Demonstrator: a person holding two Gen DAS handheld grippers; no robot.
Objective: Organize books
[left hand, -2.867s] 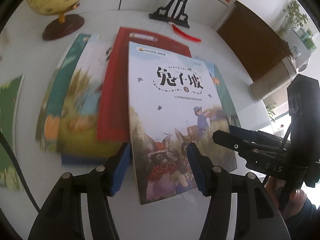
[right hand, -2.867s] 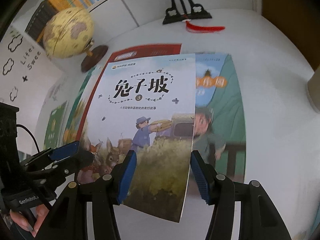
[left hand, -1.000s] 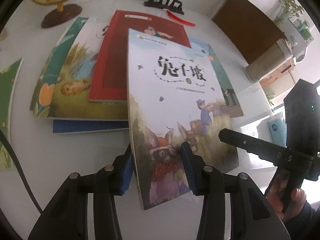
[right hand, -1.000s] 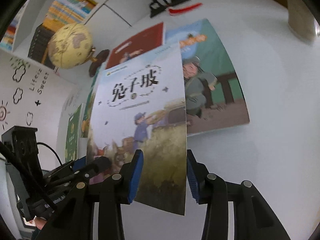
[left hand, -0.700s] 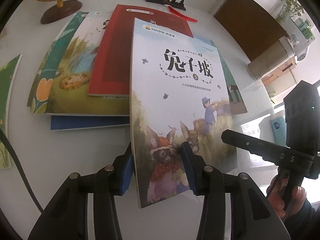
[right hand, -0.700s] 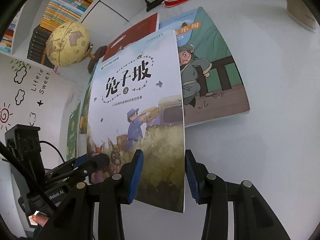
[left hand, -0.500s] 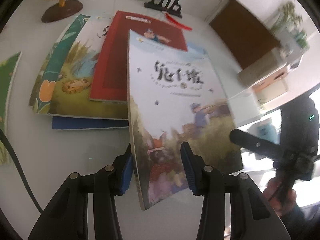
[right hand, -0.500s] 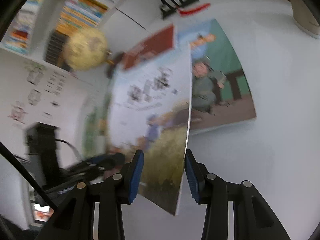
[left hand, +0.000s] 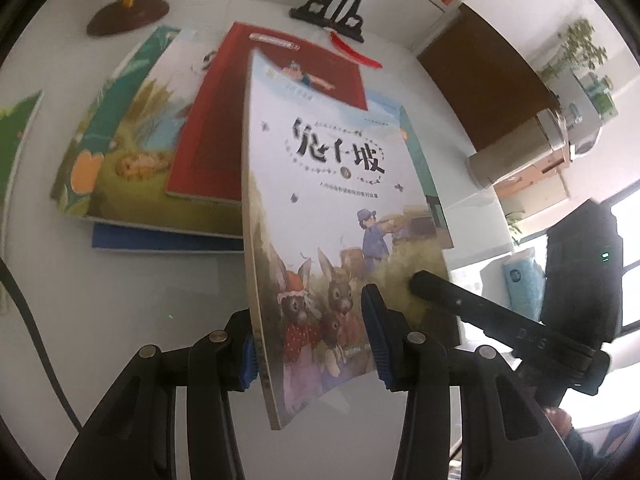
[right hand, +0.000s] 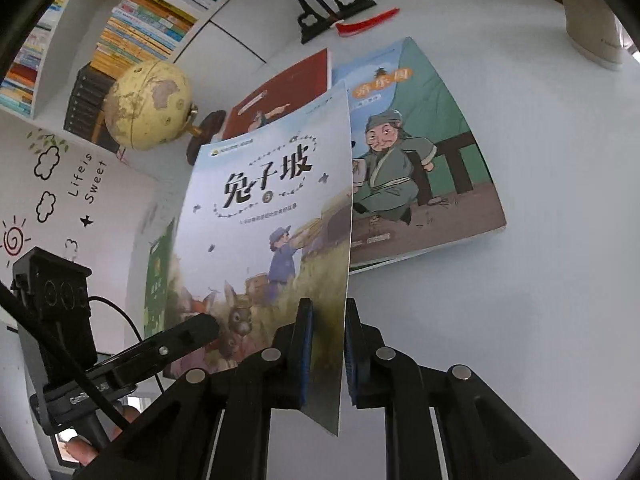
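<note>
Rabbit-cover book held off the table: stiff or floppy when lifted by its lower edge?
Probably floppy: the rabbit-cover book is a thin softcover and its cover bows in the right wrist view. Likely light, since the right claw pinches only the bottom edge. It may sag without the left claw.

White glossy desk [left hand: 120,300], daylight from window [left hand: 628,240] at right. Dark brown wooden cabinet [left hand: 492,80] past desk edge, green potted plant [left hand: 580,48] beyond. White wall [right hand: 60,208] with cloud/sun doodles and "Life is Sweet" lettering; white shelf unit [right hand: 72,12].
</note>
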